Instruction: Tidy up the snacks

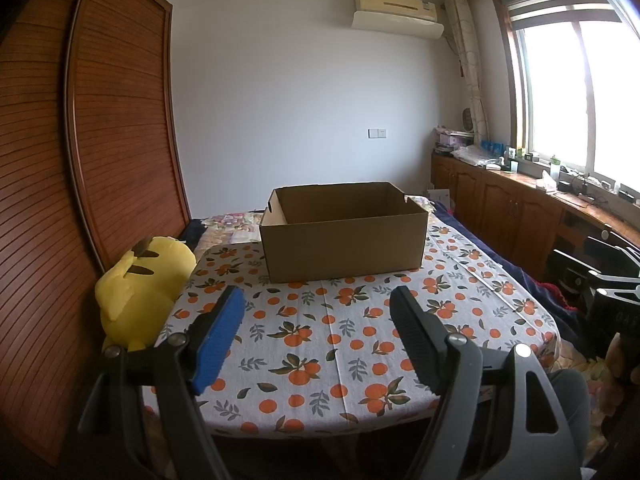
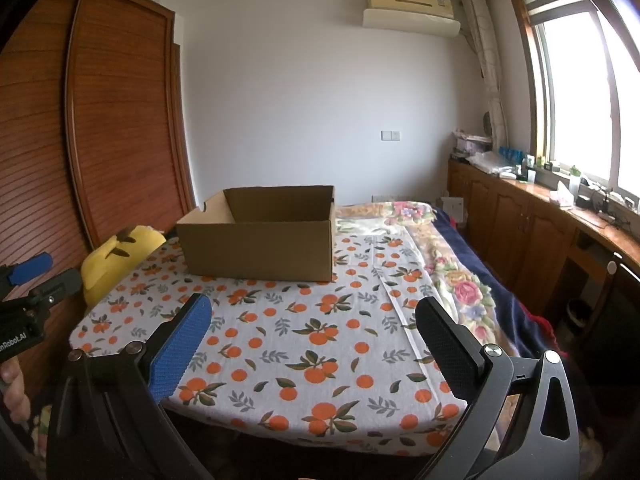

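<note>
An open brown cardboard box (image 1: 344, 236) stands at the far side of a table with an orange-print cloth (image 1: 320, 332); what lies inside is hidden by its walls. It also shows in the right wrist view (image 2: 260, 236). No snacks are in view. My left gripper (image 1: 316, 300) is open and empty, held above the near part of the cloth. My right gripper (image 2: 314, 312) is open and empty too, above the cloth near the front edge. The left gripper's body shows at the left edge of the right wrist view (image 2: 28, 280).
A yellow plush toy (image 1: 140, 288) sits at the table's left edge against a wooden wardrobe (image 1: 100, 140). A bed with a floral blanket (image 2: 460, 272) lies to the right. Wooden cabinets (image 2: 540, 232) with clutter run under the window.
</note>
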Tool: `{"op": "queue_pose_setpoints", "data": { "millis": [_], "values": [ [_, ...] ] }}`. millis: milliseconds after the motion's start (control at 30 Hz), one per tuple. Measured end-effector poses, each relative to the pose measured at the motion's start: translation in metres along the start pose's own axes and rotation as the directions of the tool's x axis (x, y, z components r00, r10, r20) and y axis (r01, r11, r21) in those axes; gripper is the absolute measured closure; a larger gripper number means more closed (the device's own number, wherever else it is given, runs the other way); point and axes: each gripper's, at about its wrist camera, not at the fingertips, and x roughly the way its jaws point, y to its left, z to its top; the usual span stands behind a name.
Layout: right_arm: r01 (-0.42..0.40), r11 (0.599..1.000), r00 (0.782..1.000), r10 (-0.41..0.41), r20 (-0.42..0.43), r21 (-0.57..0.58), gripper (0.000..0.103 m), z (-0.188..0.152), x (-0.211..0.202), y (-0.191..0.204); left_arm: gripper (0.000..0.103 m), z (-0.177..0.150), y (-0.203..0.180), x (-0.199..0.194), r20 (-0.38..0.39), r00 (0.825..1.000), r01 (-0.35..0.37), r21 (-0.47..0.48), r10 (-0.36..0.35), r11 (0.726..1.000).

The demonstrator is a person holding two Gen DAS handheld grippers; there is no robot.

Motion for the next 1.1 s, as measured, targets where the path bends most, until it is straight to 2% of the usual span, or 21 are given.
{"op": "queue_pose_setpoints", "data": {
  "millis": [1100],
  "values": [
    [0.001,1.000,1.000,-0.001,0.002,0.007,0.000,0.0032,-0.0021,0.0043,0.027,0.0064,0.0052,-0.0071,0.007,1.000,0.011,0.009,-0.011,1.000]
  ]
}}
